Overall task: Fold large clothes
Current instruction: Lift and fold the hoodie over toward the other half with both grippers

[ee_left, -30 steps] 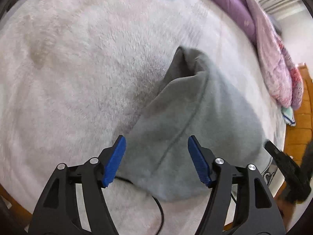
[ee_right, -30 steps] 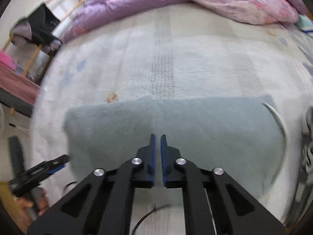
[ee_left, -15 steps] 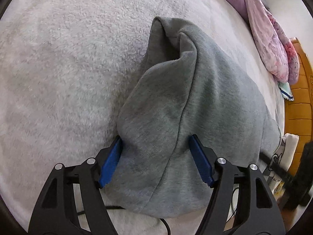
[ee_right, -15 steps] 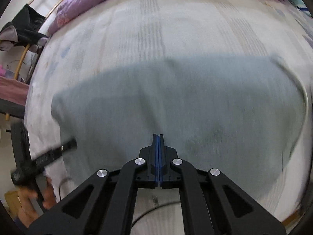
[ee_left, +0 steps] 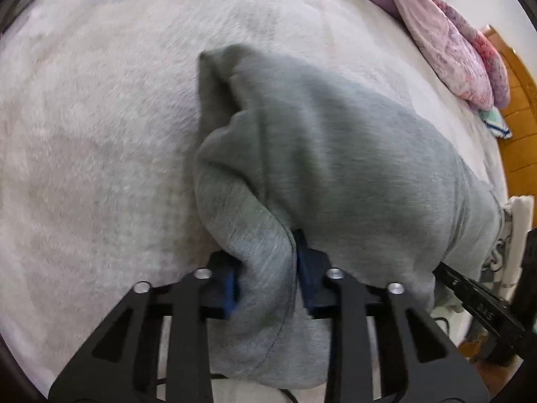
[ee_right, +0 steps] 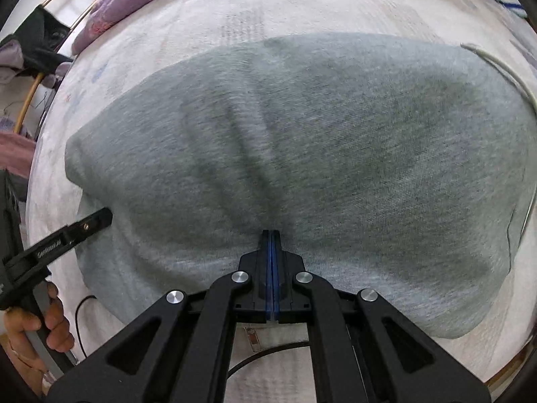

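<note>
A grey sweatshirt [ee_left: 352, 161] lies folded on a fluffy white blanket [ee_left: 94, 141]. My left gripper [ee_left: 266, 275] is shut on a bunched fold at the sweatshirt's left end, cloth squeezed between the blue pads. In the right wrist view the same sweatshirt [ee_right: 319, 141] spreads wide. My right gripper [ee_right: 270, 245] is shut on its near edge, and creases fan out from the pinch. The left gripper also shows at the left of that view [ee_right: 84, 225], at the cloth's end. A white drawstring [ee_right: 496, 67] lies at the far right.
A pink and purple duvet [ee_left: 446, 40] is piled along the far side of the bed. A wooden headboard [ee_left: 517, 127] stands at the right. A clothes rack with dark garments [ee_right: 30, 50] stands beyond the bed's left side. A black cable [ee_right: 268, 352] lies near the front edge.
My left gripper has closed from wide open onto the sweatshirt's left end, bunching it. My right gripper stays shut and has moved in low onto the near edge.
</note>
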Tool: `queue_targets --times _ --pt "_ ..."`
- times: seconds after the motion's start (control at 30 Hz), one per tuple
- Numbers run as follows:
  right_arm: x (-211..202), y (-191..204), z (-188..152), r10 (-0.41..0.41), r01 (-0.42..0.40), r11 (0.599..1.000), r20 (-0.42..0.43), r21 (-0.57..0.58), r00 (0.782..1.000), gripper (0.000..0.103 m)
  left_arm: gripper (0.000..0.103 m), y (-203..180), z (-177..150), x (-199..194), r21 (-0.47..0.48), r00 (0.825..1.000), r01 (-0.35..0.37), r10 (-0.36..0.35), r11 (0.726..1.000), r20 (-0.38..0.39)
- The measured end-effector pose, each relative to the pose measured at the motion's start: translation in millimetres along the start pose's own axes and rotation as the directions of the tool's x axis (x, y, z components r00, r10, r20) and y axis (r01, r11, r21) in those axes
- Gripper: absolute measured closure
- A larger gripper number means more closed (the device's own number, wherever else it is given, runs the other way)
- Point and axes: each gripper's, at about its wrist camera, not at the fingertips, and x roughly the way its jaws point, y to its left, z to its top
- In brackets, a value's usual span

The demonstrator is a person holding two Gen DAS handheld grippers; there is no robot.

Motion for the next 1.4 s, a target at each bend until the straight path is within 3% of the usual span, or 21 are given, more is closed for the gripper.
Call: queue_targets --times 0.2,0.4,0.57,0.77,0.93,1.13,1.3,1.4 --pt "-7 1 0 0.041 -0.039 0.998 0.043 -0.057 0.998 0.103 0.081 -14 -8 -4 0.024 0.996 -0.049 0.047 0.998 0.076" --pt "-26 -4 2 0.121 -0.108 0.987 0.118 -0.116 0.986 0.098 0.083 -17 -23 -49 0.015 0.983 -0.037 0.034 0.999 0.178" --pt "-51 -18 5 0.165 -0.149 0.984 0.189 -0.097 0.968 0.098 0.083 -70 -19 -92 0.072 0.966 -0.01 -0.009 0.997 0.259" --pt "-89 -58 11 0.162 -0.157 0.987 0.26 -0.039 0.952 0.098 0.083 -146 -13 -111 0.135 0.96 0.015 -0.052 0.991 0.276" --pt "-121 -110 13 0.112 -0.135 0.99 0.337 0.046 0.935 0.095 0.083 -206 -19 -102 0.182 0.961 0.028 -0.076 0.983 0.265" --pt "-135 -159 1 0.047 -0.095 0.988 0.356 0.118 0.933 0.088 0.083 -282 -31 -64 0.279 0.975 0.033 -0.093 0.96 0.204" --pt "-148 -183 -13 0.011 -0.081 0.984 0.391 0.161 0.92 0.088 0.083 -330 -44 -33 0.383 0.983 0.024 -0.091 0.923 0.157" --pt "-162 -196 -21 -0.019 -0.064 0.981 0.419 0.184 0.908 0.087 0.082 -358 -55 -9 0.465 0.99 -0.031 -0.037 0.885 0.136"
